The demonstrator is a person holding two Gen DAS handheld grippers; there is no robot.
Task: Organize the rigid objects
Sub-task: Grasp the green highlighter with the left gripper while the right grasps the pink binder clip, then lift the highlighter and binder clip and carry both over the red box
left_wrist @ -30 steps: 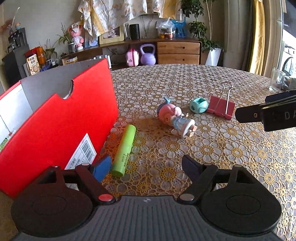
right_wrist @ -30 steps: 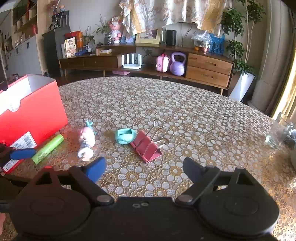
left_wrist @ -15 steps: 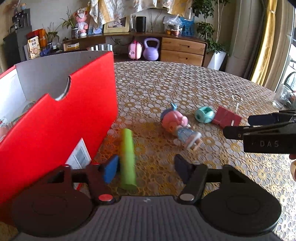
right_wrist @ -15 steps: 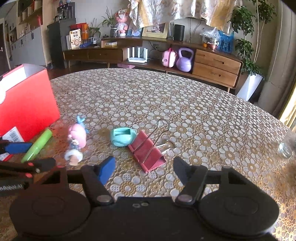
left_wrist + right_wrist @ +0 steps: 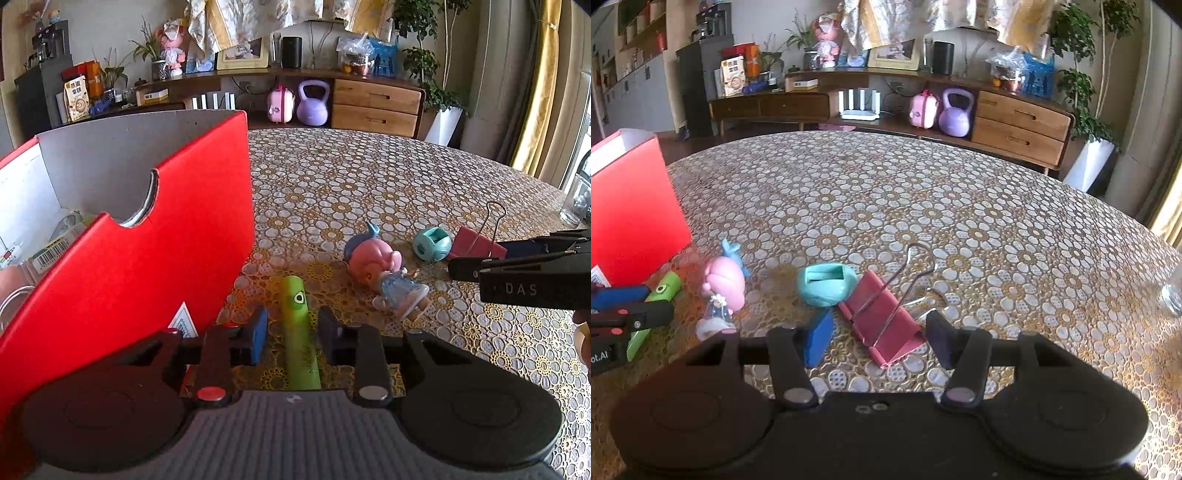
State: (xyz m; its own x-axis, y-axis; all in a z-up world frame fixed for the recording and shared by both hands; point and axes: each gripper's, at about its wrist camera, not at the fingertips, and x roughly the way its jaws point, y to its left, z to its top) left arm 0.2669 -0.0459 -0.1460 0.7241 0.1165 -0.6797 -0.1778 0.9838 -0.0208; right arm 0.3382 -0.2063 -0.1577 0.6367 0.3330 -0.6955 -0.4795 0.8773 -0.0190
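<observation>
Risk: left gripper (image 5: 291,334), jaws closing round green tube (image 5: 300,332) beside red box (image 5: 147,273), may roll it. Right gripper (image 5: 879,338) closing round pink clip (image 5: 882,321), w/ handles snagging.

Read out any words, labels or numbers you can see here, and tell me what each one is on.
"DAS": white letters on the side of the right gripper, left wrist view.
"ot.AI": cut off by the frame edge, on the left gripper, right wrist view.
Barcode labels on the red box: too small to read.
Lettering along the green marker: blurred.
Packets on the far sideboard: unreadable.
</observation>
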